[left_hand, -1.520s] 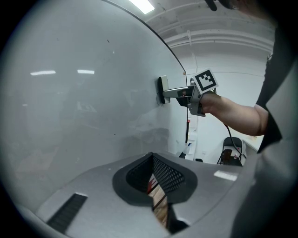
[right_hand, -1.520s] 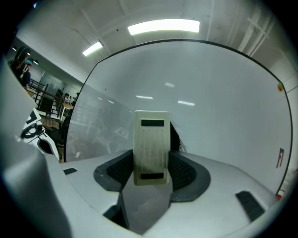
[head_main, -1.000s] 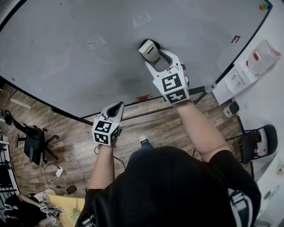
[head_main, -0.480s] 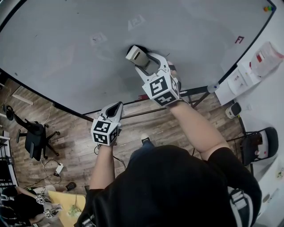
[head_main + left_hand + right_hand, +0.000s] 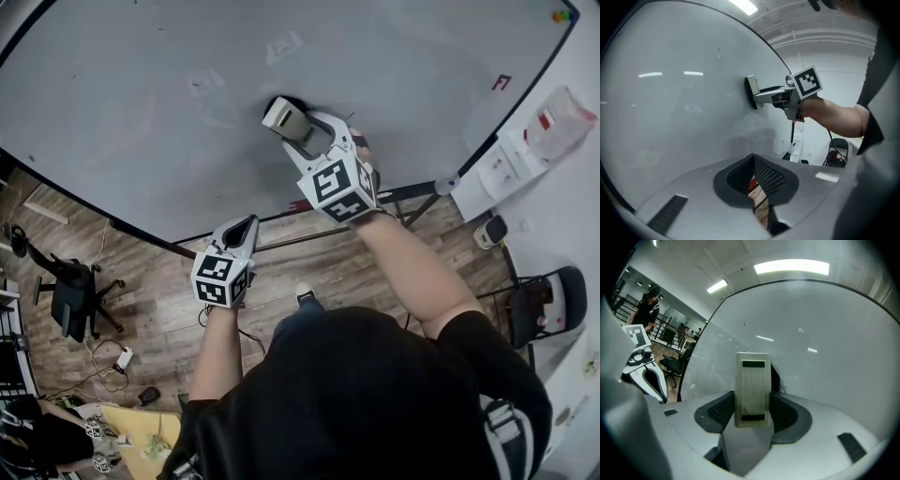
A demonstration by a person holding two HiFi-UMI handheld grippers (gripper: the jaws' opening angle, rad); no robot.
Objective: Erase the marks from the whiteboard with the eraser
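Note:
The whiteboard (image 5: 122, 122) fills the top of the head view. My right gripper (image 5: 298, 129) is shut on a beige eraser (image 5: 284, 117) and presses it flat against the board's middle. A dark smudge (image 5: 281, 99) shows at the eraser's upper edge, and also beside the eraser (image 5: 751, 390) as the smudge (image 5: 776, 379) in the right gripper view. Faint marks (image 5: 204, 82) lie to the left, with a small red mark (image 5: 501, 82) at the far right. My left gripper (image 5: 240, 231) hangs below the board's lower edge, shut and holding nothing; its pads (image 5: 764, 174) meet.
A tray rail with a marker (image 5: 448, 184) runs under the board. White packets (image 5: 553, 122) lie on a ledge at right. A black office chair (image 5: 70, 300) stands on the wood floor at left and a folding chair (image 5: 544, 300) at right.
My right gripper has slid the eraser leftward across the board, mostly in the first half second. The left gripper has stayed in place.

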